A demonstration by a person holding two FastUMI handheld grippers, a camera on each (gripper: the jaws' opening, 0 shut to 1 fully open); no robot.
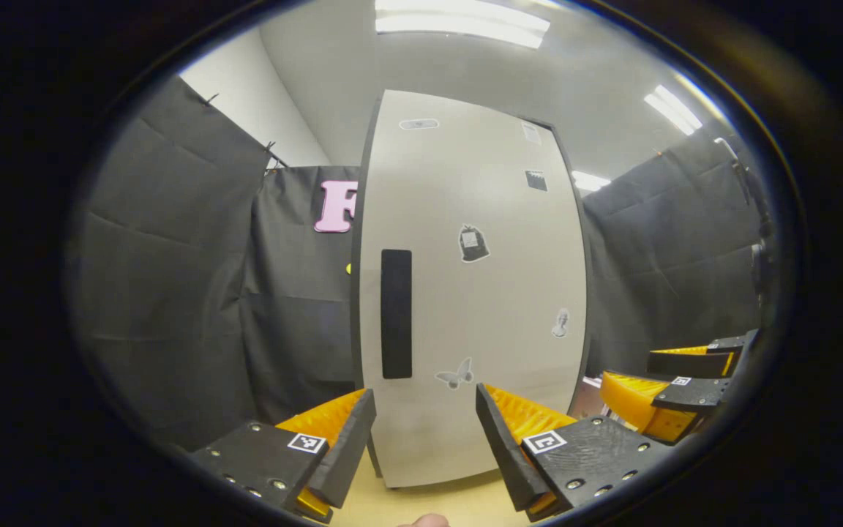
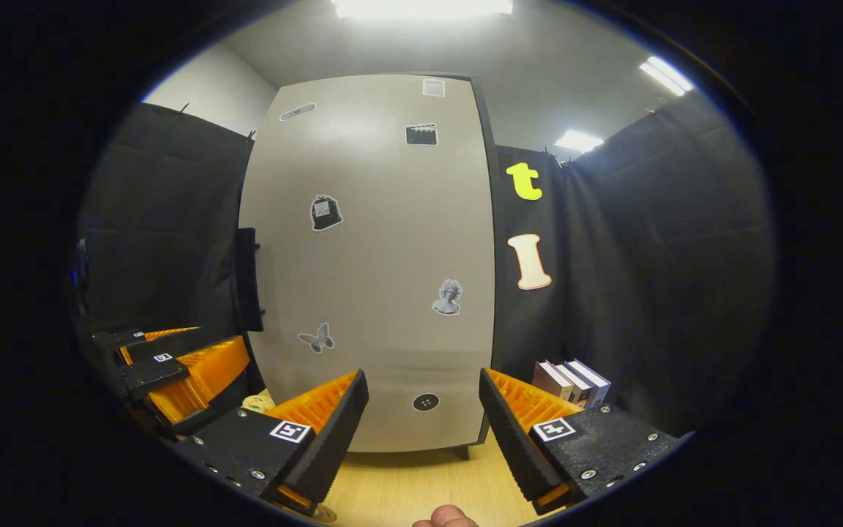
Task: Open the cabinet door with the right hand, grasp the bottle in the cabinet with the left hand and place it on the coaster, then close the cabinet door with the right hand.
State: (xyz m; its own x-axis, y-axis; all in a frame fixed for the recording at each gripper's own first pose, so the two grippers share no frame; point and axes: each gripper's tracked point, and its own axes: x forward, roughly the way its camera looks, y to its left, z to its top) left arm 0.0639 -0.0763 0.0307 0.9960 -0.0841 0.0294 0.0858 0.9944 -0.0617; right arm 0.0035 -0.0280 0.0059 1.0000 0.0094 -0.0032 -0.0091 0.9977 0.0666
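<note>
We hold both claws wide open and empty – the left gripper (image 1: 425, 439) and right gripper (image 2: 423, 432) face the shut cabinet door (image 1: 465, 293), its dark handle (image 1: 396, 313) just above the left fingers; books (image 2: 571, 380) stand right of the right claw

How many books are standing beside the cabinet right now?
3, upright in a row: books on the table to the right of the cabinet in the right gripper view. More may be hidden behind.
</note>
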